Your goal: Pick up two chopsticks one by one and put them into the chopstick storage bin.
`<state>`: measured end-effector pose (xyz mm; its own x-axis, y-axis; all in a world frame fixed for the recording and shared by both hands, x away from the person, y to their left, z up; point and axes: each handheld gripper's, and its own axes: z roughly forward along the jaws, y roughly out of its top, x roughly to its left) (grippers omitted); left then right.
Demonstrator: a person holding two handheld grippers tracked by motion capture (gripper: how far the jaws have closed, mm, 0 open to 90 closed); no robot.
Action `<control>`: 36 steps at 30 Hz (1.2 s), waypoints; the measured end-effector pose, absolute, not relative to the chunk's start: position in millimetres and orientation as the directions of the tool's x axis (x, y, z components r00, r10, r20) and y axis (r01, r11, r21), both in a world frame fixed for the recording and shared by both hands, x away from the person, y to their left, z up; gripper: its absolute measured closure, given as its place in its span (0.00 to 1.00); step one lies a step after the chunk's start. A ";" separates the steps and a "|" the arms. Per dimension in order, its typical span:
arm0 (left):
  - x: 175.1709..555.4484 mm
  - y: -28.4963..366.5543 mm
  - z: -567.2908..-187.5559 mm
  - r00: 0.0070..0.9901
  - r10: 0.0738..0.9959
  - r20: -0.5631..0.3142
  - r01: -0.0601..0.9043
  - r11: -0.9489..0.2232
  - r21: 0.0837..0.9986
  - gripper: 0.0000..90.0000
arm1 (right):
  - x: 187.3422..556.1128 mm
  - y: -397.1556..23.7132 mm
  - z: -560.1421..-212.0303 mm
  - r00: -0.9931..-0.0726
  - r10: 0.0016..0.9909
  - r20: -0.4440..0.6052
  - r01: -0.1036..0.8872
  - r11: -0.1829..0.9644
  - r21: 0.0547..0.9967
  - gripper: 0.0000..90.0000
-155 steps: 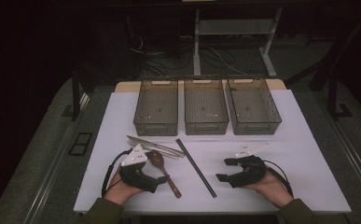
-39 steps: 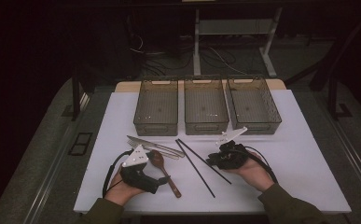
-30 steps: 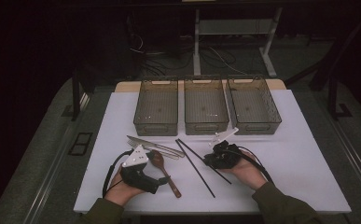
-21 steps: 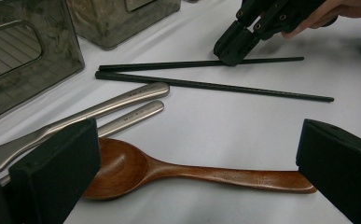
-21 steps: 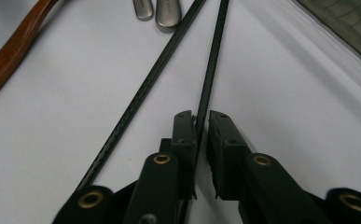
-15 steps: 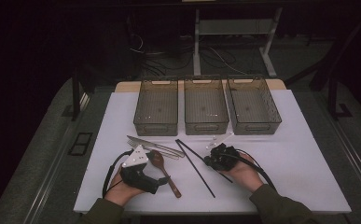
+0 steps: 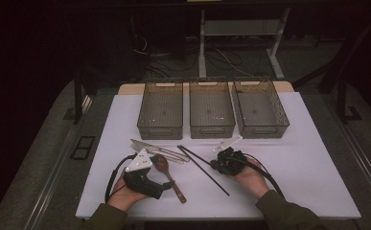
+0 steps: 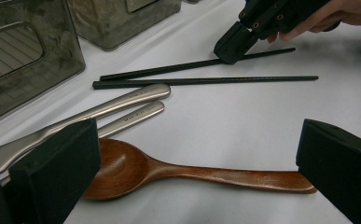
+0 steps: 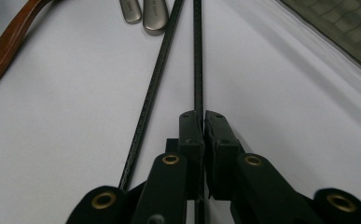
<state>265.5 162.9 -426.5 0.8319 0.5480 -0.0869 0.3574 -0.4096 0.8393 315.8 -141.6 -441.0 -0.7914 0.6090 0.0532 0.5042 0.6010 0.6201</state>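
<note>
Three grey mesh bins stand in a row at the far side of the white table (image 7: 312, 158): left bin (image 7: 160, 109), middle bin (image 7: 212, 108), right bin (image 7: 260, 107). Before them lie two black chopsticks, two metal utensil handles (image 8: 136, 100) side by side, and one wooden spoon (image 8: 178, 172).

The right gripper (image 7: 221, 162) has just been closing, and its jaws now stand pressed together on one chopstick (image 9: 197, 56), which runs between the pads and away along the table. The second chopstick (image 9: 152, 93) lies free just beside it, angling slightly away at the near end. In the left gripper view, the right gripper (image 8: 236, 44) bears down on the farther of the two chopsticks.

The left gripper (image 7: 160, 188) rests on the table near the spoon's handle, its jaws wide apart with nothing between the pads; the spoon lies across the table in front of them, bowl toward the metal handles.
</note>
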 end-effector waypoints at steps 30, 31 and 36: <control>264.7 163.0 -425.5 0.829 0.553 -0.082 0.352 -0.402 0.845 0.00 | 317.0 -171.7 -416.3 -0.772 0.622 0.132 0.525 0.507 0.683 0.96; 264.7 163.0 -425.4 0.830 0.552 -0.082 0.351 -0.401 0.846 0.00 | 316.8 -173.2 -415.3 -0.769 0.624 0.135 0.527 0.501 0.687 0.96; 264.5 163.1 -425.4 0.829 0.554 -0.082 0.351 -0.400 0.847 0.00 | 316.4 -179.9 -412.0 -0.764 0.629 0.142 0.530 0.486 0.695 0.96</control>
<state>264.5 163.1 -425.4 0.8287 0.5537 -0.0816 0.3507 -0.4001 0.8467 316.4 -179.9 -412.0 -0.7641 0.6292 0.1424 0.5299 0.4863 0.6947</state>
